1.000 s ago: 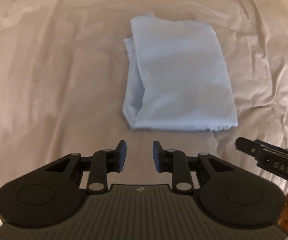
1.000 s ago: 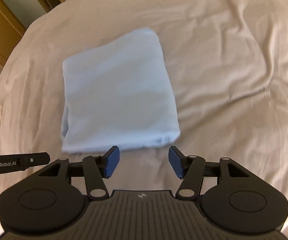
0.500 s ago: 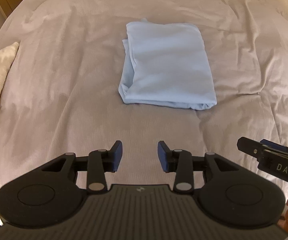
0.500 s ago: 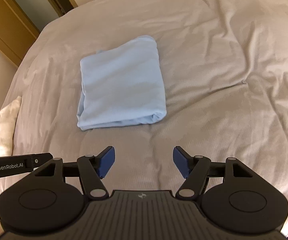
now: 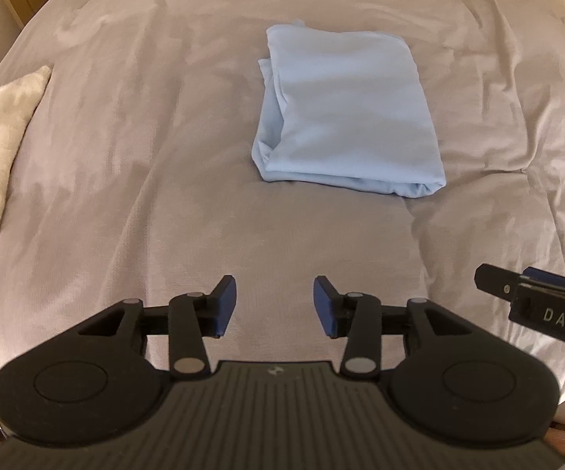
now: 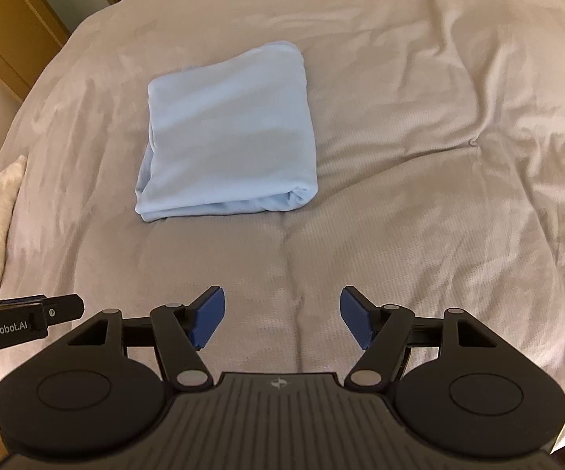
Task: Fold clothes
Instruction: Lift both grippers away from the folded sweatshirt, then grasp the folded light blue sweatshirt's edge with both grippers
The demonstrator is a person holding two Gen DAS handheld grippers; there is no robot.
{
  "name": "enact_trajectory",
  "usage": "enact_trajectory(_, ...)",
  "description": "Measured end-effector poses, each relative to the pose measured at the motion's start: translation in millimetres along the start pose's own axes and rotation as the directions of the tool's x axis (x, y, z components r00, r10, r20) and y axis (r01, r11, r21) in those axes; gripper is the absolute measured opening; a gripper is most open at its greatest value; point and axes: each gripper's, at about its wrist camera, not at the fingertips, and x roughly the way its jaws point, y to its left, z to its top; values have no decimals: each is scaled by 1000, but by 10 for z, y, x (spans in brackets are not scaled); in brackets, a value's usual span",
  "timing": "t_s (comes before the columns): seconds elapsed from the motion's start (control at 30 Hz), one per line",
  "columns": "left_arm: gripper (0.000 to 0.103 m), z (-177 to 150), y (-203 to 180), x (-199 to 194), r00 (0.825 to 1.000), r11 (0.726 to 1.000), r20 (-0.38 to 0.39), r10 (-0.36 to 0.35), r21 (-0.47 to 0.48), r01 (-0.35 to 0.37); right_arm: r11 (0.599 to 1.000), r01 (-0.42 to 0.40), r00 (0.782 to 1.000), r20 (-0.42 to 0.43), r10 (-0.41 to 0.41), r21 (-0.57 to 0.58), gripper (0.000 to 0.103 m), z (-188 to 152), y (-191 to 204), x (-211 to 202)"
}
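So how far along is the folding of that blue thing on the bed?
It looks essentially done: the light blue garment lies on the bed cover as a compact folded rectangle. Nothing is in hand; the left gripper and right gripper are both open, short of it. What may remain is tidying the looser layers at its left edge.

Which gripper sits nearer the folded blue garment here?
Neither clearly. Left gripper sits short of the folded blue garment, toward its left; right gripper short too, toward its right. Both open.
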Motion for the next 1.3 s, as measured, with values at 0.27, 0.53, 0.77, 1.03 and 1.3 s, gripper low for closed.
enact_trajectory(0.27,43,69,60,130,1000,1000,-12,-17,10,17,1000,7,1000,-10,-7,0,69,71,63,124)
enact_trajectory(0.53,43,294,238,385,997,998,-38,-70,-5,70,1000,17,999,-32,-17,6,69,164,78,352)
enact_trajectory(0.77,43,651,561,829,989,989,-36,-143,-54,141,996,11,1000,25,-13,85,69,246,-170,677)
enact_trajectory(1.03,56,1221,728,1331,950,947,14,-311,-79,311,989,-45,996,86,33,138,77,632,-396,970)
enact_trajectory(1.3,68,1711,963,1942,858,823,67,-509,-255,508,918,-293,954,151,261,267,80,1132,-834,1310)
